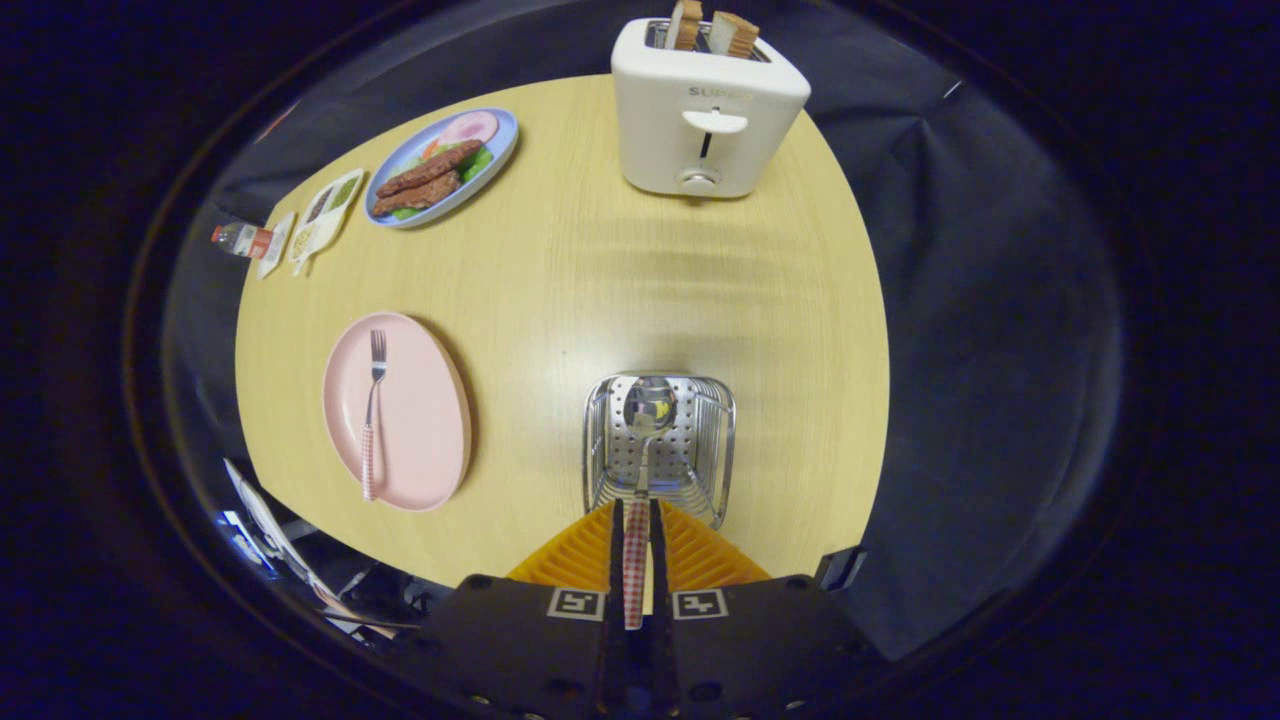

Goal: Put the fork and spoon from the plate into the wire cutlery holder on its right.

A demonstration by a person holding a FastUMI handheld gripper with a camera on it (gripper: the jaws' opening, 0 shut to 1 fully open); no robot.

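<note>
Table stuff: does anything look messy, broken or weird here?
Nothing looks spilled or broken. The tongs are shut on the spoon, its bowl down inside the wire holder. The fork lies straight on the pink plate, and the toaster stands upright.

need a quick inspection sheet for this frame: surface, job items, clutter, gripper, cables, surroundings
Surface: round light wooden table, bare at its middle.
Job's things: spoon held by its checked handle, bowl over the wire cutlery holder; fork lies on the pink plate, left of the holder.
Clutter: white toaster with two bread slices up; blue plate of food; sauce packets and a small bottle at the far left edge.
Gripper: gripper shut on the spoon's handle, just above the holder.
Cables: nothing seen.
Surroundings: dark cloth around the table.
</note>
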